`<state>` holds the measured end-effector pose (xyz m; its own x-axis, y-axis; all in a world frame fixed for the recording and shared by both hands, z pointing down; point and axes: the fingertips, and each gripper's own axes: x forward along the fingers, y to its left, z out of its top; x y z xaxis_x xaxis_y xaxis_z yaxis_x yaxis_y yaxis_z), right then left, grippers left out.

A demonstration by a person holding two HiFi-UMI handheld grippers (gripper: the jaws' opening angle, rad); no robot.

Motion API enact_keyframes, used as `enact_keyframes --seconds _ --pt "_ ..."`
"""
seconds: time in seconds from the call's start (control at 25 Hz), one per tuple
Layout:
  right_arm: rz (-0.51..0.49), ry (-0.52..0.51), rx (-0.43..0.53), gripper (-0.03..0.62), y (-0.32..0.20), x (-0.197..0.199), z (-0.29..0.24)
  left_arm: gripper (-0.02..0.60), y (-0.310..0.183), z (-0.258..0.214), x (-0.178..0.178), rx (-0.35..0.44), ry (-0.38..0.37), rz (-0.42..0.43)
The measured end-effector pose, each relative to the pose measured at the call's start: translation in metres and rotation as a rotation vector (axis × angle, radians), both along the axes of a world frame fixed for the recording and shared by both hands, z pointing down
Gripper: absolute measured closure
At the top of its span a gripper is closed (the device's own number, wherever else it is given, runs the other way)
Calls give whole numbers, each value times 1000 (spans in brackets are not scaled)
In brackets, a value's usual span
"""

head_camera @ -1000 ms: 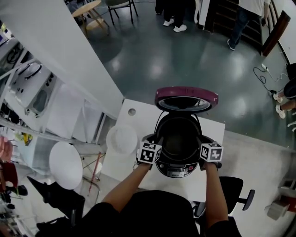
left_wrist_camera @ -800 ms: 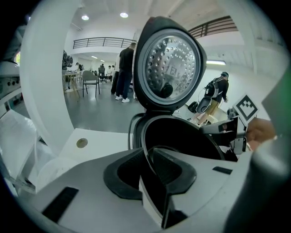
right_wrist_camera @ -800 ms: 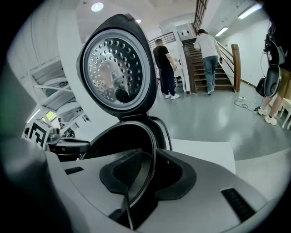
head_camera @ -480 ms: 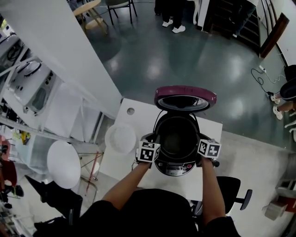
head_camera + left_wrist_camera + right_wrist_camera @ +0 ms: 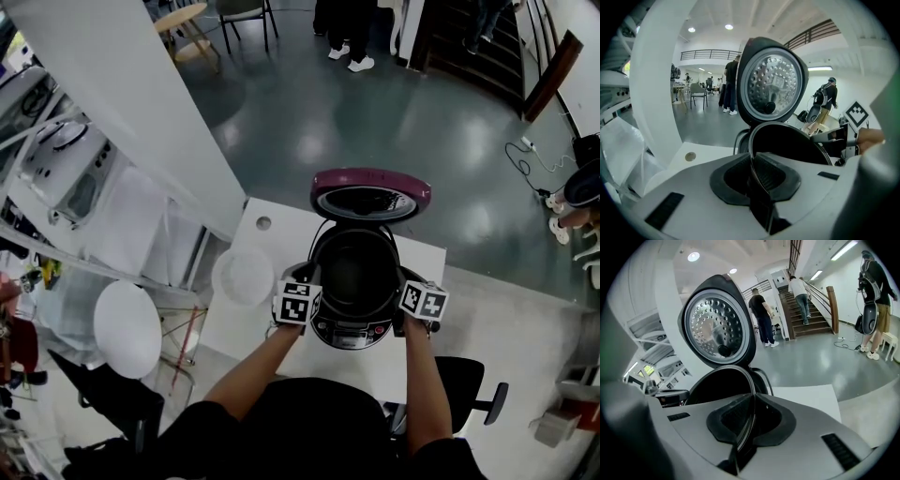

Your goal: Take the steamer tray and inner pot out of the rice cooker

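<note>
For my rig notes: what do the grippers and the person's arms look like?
The left gripper and right gripper have grey shells and black ribbed fingers; each carries a white cube with black square markers. The left one's jaws are closing on the rim of the inner pot. The person wears a black short-sleeved top.

Glossy, seemingly metal inner pot [image 5: 356, 272].

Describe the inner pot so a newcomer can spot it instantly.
On the white table stands a rice cooker with its maroon lid swung up. The inner pot is the dark round bowl sunk in its body, thin rim pinched by the right gripper and the left gripper, whose jaws are closing on it. Unlike the white round tray beside the cooker, it is black and inside.
</note>
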<state>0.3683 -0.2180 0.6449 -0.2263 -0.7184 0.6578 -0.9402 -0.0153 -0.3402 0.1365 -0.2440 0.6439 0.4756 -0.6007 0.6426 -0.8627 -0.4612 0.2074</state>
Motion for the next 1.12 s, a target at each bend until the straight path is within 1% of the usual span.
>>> enact_keyframes --seconds 0.12,0.28,0.48,0.72,0.92,1.12 --pt "14 -21 21 574 0 1 -12 548 -2 -13 1 24 17 -13" --pt "23 -42 75 574 0 1 -34 549 -2 -31 -1 44 47 -34" --pt "-12 -7 130 576 3 1 -56 549 8 -58 -2 113 54 -53" --pt "-35 -27 206 576 16 -6 -87 551 25 -86 -10 163 79 -110" --pt "-57 -42 285 576 27 -10 -116 551 41 -113 -14 237 58 -142" --pt "-89 -69 344 577 37 -27 -139 552 57 -135 -31 278 57 -194"
